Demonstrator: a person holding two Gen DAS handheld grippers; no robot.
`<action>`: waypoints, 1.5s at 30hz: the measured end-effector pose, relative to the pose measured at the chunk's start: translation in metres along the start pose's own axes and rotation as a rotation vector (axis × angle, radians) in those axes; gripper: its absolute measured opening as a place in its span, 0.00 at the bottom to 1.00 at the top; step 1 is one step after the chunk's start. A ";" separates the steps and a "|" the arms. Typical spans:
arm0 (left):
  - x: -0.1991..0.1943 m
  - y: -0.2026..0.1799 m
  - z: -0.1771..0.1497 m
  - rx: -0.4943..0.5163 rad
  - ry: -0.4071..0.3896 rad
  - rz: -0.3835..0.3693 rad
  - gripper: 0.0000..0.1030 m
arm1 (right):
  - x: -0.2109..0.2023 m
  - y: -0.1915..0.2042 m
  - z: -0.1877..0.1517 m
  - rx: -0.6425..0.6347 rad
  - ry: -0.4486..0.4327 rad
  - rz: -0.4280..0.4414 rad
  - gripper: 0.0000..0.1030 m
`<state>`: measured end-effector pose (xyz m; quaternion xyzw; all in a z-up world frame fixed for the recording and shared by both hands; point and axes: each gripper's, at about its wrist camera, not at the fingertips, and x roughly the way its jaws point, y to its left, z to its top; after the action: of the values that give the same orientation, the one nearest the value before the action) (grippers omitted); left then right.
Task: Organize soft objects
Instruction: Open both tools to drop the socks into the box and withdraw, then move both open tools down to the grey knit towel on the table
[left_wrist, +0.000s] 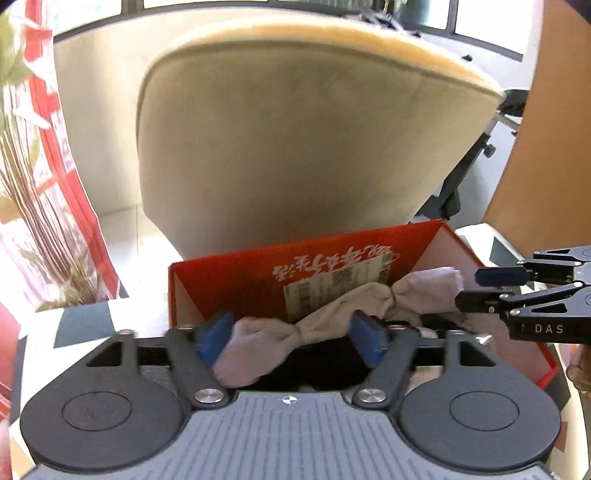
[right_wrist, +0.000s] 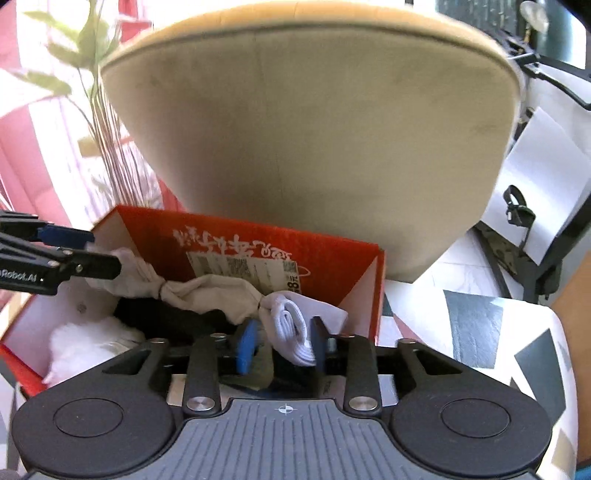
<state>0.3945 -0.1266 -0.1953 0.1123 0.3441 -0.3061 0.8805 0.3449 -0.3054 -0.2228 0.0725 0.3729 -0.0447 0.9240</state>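
Patterned tabletop carries red box. Left gripper jaws spread around knotted sock strip; right gripper jaws half-closed beside its 3 o'clock end, likely tucking it in.

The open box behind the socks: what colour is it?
Red box, printed with white lettering; clearest in the right wrist view.
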 end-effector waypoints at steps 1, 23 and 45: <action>-0.008 -0.002 -0.002 0.004 -0.012 0.000 0.85 | -0.006 -0.001 -0.001 0.008 -0.010 -0.003 0.51; -0.129 -0.024 -0.063 -0.059 -0.165 0.082 1.00 | -0.131 0.023 -0.044 0.123 -0.168 -0.011 1.00; -0.152 -0.026 -0.227 -0.236 -0.040 0.129 1.00 | -0.155 0.069 -0.214 0.152 -0.067 0.027 1.00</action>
<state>0.1691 0.0158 -0.2603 0.0238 0.3520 -0.2083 0.9122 0.0970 -0.1968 -0.2609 0.1461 0.3363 -0.0627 0.9283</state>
